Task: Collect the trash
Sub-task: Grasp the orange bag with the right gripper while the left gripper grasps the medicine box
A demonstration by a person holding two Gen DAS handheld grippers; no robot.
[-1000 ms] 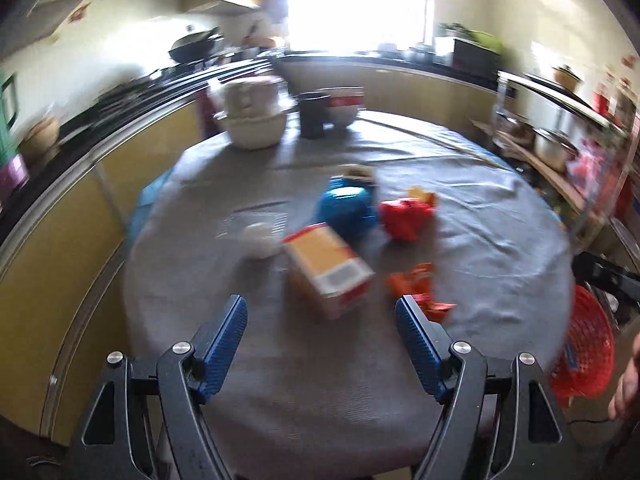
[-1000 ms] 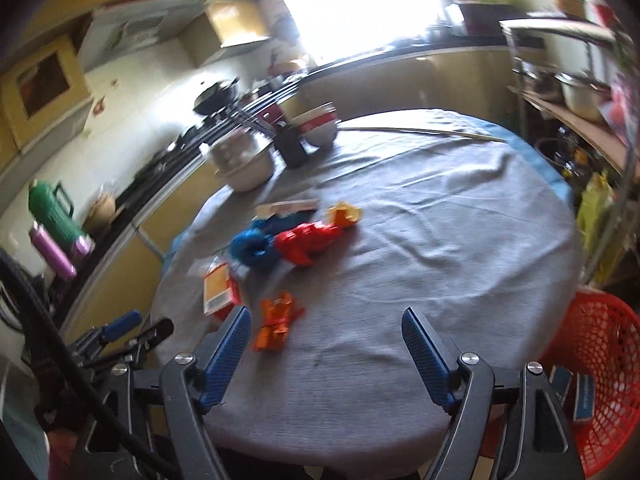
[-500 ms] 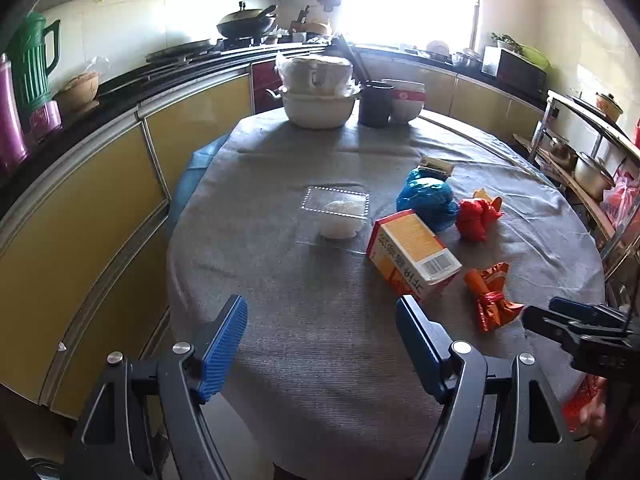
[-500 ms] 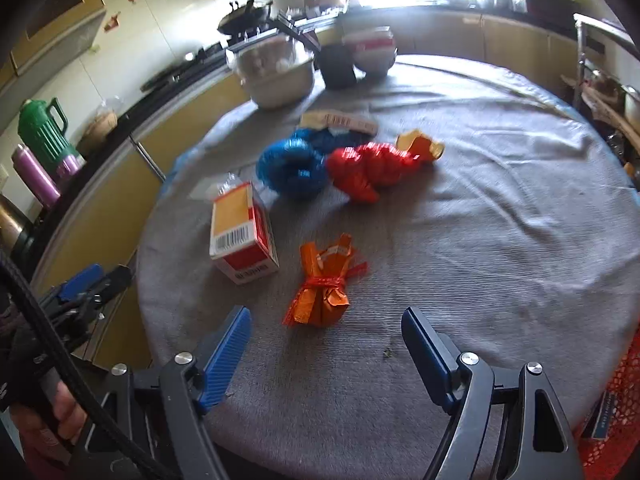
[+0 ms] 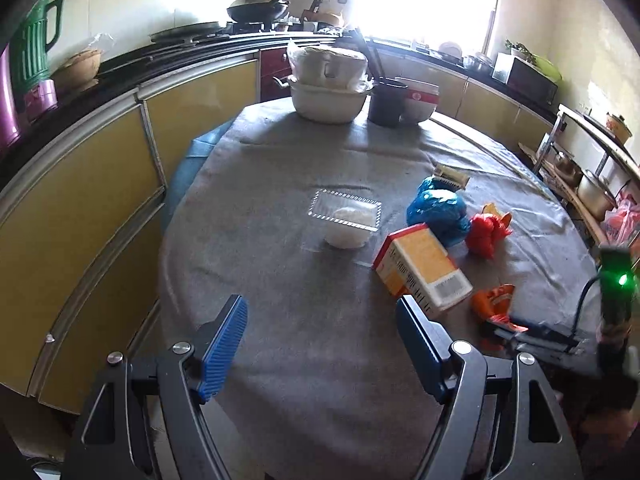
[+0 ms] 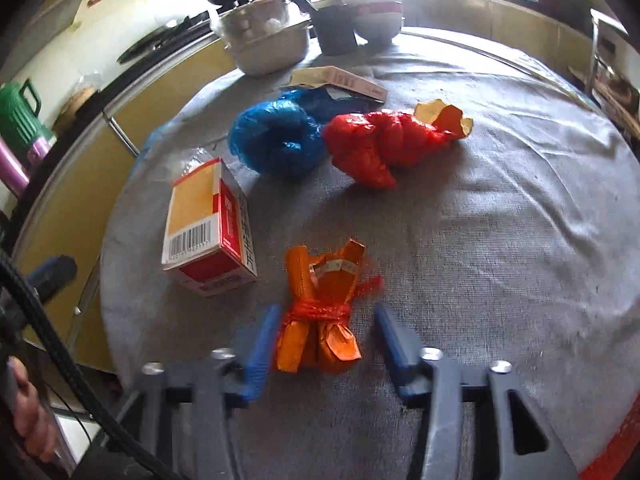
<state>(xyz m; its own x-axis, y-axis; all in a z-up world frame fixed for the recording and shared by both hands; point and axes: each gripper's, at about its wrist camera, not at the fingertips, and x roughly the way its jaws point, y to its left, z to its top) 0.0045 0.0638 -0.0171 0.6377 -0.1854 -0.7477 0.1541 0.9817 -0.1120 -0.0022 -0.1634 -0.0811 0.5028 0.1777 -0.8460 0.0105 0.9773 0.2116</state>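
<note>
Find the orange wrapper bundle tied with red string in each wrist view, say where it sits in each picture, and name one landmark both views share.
Left wrist view: orange bundle at lower right, just right of the carton, with the right gripper reaching it.
Right wrist view: orange bundle at lower centre, between the right gripper's closing fingers, right of the carton.
Shared landmark: the blue plastic bag.

A round table [image 5: 280, 320] under grey cloth carries a carton [image 5: 422, 270] at centre. Blue bag [image 5: 438, 210] and red bag [image 5: 486, 234] lie at two o'clock, orange wrapper [image 6: 320, 320] at four, clear tub [image 5: 348, 220] at eleven, bowls [image 5: 328, 96] at twelve.
</note>
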